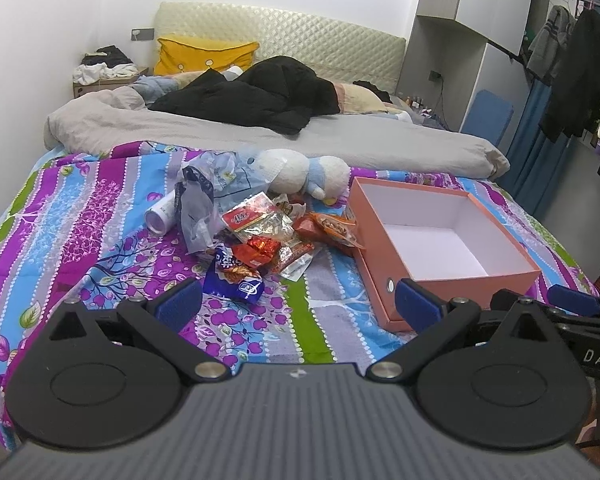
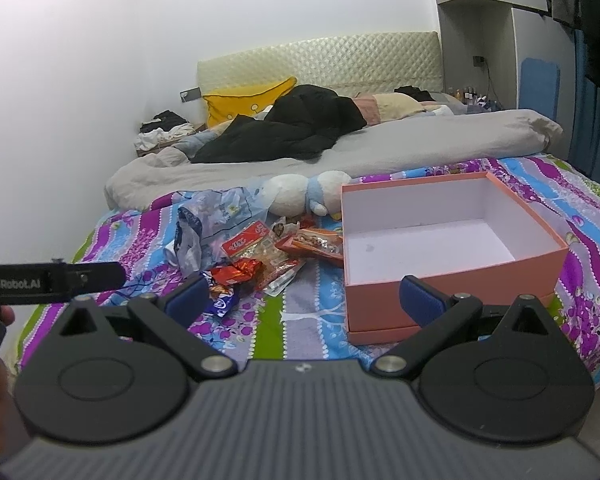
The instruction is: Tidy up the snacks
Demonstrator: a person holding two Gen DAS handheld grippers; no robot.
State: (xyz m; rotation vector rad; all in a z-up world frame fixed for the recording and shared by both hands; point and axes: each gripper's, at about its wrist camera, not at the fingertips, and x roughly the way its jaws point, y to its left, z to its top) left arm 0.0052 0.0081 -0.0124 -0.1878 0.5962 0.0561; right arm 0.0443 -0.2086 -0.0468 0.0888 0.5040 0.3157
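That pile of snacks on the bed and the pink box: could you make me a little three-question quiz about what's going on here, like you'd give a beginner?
1. True or false: the orange-pink box already holds snacks.
2. Multiple choice: relative to the box, the snack pile lies A) inside it, B) on the bedspread to its left, C) behind it by the headboard.
3. Short answer: what do the left gripper and the right gripper hold?

Key
1. False; only its white lining shows.
2. B.
3. Nothing; both are open, hovering above the bedspread.
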